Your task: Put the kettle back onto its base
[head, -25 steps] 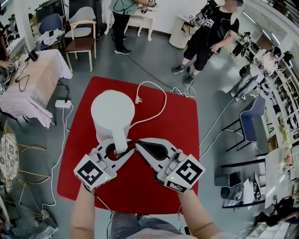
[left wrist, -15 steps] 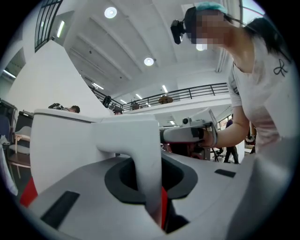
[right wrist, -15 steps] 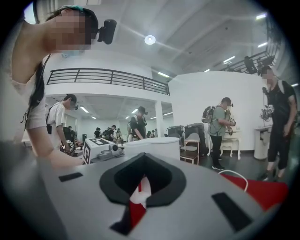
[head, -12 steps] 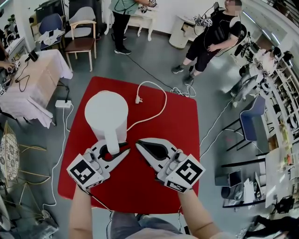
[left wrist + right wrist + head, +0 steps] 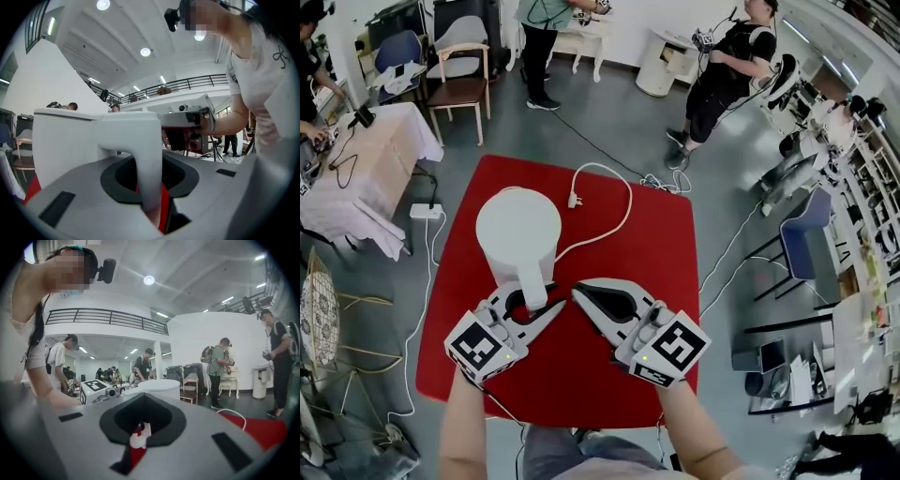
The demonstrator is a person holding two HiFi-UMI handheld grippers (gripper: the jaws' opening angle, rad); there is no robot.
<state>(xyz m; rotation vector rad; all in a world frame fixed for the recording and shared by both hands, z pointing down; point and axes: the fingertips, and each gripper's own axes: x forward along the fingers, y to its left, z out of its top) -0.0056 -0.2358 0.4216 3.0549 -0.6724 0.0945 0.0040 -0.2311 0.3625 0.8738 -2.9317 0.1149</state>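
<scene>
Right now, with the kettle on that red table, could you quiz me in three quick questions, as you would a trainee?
1. True or false: the power plug sits in a socket.
2. What stands between the jaws of the left hand-held gripper? A: the handle of the kettle. B: the power plug. C: nothing.
3. Which hand-held gripper is empty?

Key:
1. False: it lies loose on the red table.
2. A. Those jaws are opening around it.
3. The right hand-held gripper.

A plain white cylindrical kettle (image 5: 518, 232) and a white power cord (image 5: 628, 206) are standing out against the plain red cloth-covered desk (image 5: 652, 281).
</scene>
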